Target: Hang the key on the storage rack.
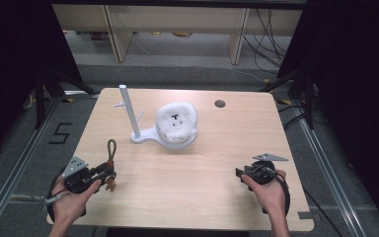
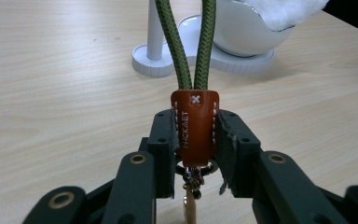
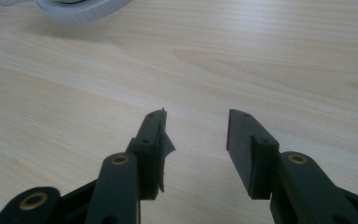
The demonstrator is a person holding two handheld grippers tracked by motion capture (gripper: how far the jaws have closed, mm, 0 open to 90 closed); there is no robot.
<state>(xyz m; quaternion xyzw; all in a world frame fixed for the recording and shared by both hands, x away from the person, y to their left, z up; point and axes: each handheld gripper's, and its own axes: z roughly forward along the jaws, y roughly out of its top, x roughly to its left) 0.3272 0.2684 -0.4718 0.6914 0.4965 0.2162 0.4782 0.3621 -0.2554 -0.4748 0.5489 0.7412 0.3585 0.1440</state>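
The left tongs (image 2: 196, 140) are clamped on the brown leather tab of an olive-green braided cord key strap (image 2: 195, 126), with its metal ring and small charm hanging below the jaws. In the high view the strap (image 1: 111, 153) sits low over the near left part of the pale wooden worktop (image 1: 192, 182), loop pointing away from the person. So the pick-up looks done. The white plastic stand with a thin post and short pegs (image 1: 128, 116), beside a fluffy white ball in a white bowl (image 1: 176, 122), stands well apart. Carrying the loop there and hanging it seems left to do. The right tongs (image 3: 196, 140) rest apart and empty at the near right.
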